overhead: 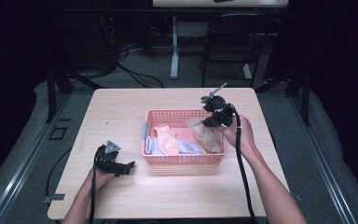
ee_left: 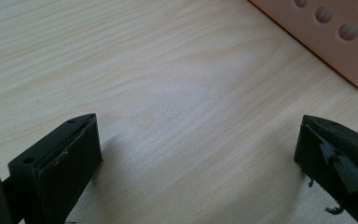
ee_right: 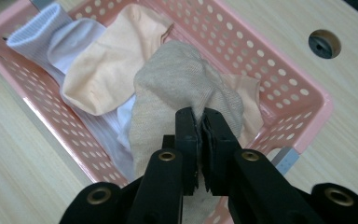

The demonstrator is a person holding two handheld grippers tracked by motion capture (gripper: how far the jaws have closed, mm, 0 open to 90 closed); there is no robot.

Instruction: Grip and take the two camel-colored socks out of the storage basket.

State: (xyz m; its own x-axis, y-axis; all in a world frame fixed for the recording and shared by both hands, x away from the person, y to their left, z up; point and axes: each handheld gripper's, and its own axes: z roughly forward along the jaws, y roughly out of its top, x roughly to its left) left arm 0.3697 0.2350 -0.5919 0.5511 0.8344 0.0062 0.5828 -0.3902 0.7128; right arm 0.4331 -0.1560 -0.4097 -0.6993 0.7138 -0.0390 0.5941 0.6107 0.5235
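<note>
Where the right tongs [ee_right: 199, 122] pinch, the beige sock [ee_right: 177, 79] hangs (over the basket [ee_right: 303, 100]).

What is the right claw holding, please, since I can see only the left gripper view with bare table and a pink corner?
Observer: The right claw is shut on a beige sock, pinching its fabric over the basket.
Operator: Thank you. Is anything else in that basket?
Observer: Yes, a peach sock and a white sock lie inside it.
Operator: And where does my left claw sit relative to the basket?
Observer: In the high view the left claw rests on the table, open, just off the basket's near left corner.
</note>
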